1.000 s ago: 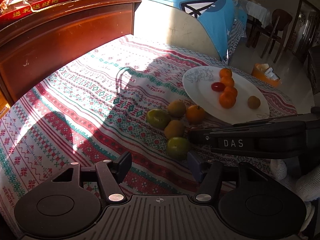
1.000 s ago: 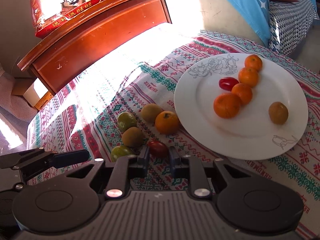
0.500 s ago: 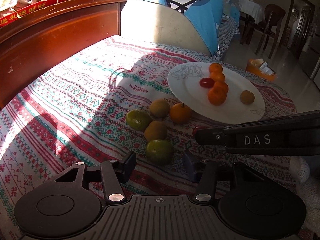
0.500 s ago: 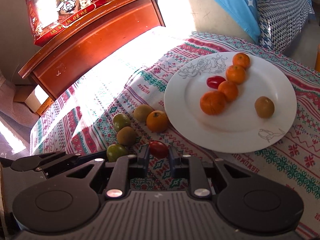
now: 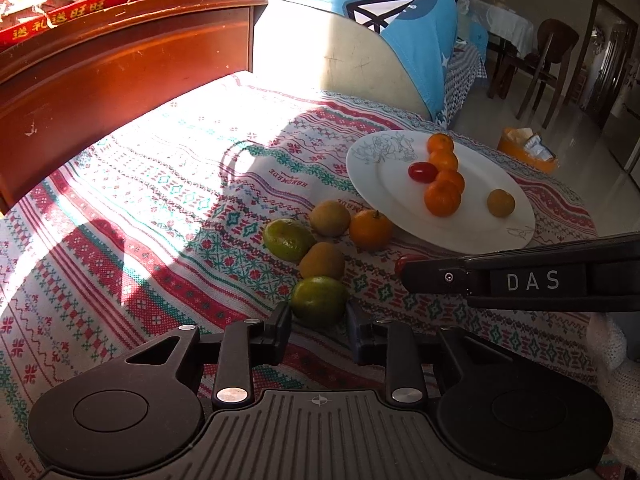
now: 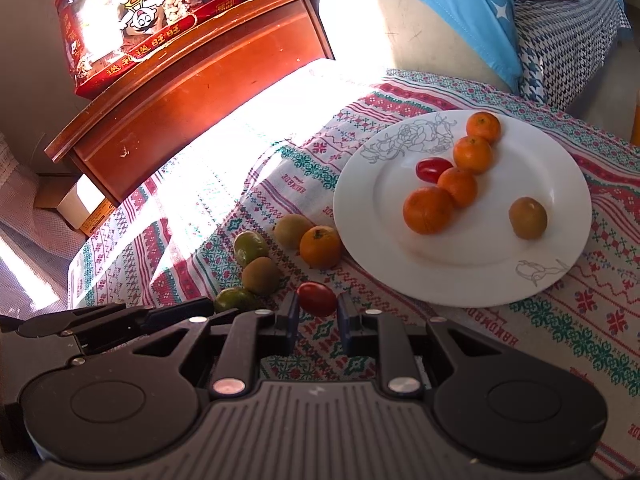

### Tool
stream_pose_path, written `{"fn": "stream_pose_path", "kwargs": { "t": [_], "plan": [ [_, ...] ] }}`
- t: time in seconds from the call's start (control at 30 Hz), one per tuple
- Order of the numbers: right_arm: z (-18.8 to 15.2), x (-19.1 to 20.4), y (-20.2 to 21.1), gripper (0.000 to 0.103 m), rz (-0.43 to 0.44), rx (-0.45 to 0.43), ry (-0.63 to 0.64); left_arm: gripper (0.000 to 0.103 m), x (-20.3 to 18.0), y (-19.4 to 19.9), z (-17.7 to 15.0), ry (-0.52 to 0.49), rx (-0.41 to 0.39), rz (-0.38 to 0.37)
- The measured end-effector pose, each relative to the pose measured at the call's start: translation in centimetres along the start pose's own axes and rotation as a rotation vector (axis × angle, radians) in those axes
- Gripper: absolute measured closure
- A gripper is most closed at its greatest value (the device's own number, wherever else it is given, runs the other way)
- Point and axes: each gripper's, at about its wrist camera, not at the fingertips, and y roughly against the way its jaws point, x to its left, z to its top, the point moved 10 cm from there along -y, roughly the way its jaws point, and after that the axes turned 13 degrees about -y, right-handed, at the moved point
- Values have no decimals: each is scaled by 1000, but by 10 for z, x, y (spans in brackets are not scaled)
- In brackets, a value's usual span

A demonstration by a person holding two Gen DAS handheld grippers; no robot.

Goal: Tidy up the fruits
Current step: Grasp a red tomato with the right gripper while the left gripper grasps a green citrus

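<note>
Left wrist view: left gripper jaws just closing, now pinch green fruit sitting right between fingertips. A second ago jaws stand wide, fruit ahead, not held. Means: grab looks done, fruit ready for lift to plate, far ahead and right. Right gripper shut tight on small red tomato, same as before. Four more fruits wait on cloth just ahead.
</note>
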Motion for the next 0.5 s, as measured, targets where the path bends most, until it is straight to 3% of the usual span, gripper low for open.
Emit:
{"fn": "stream_pose_path", "kwargs": {
  "t": [0.23,0.5],
  "plan": [
    [1,-2,3,83,0,-7,-9,78,4,8,6,10,-26,8],
    [-1,-4,0,83,-10,6,-11,75,1,-2,-1,3,6,8]
  ]
}}
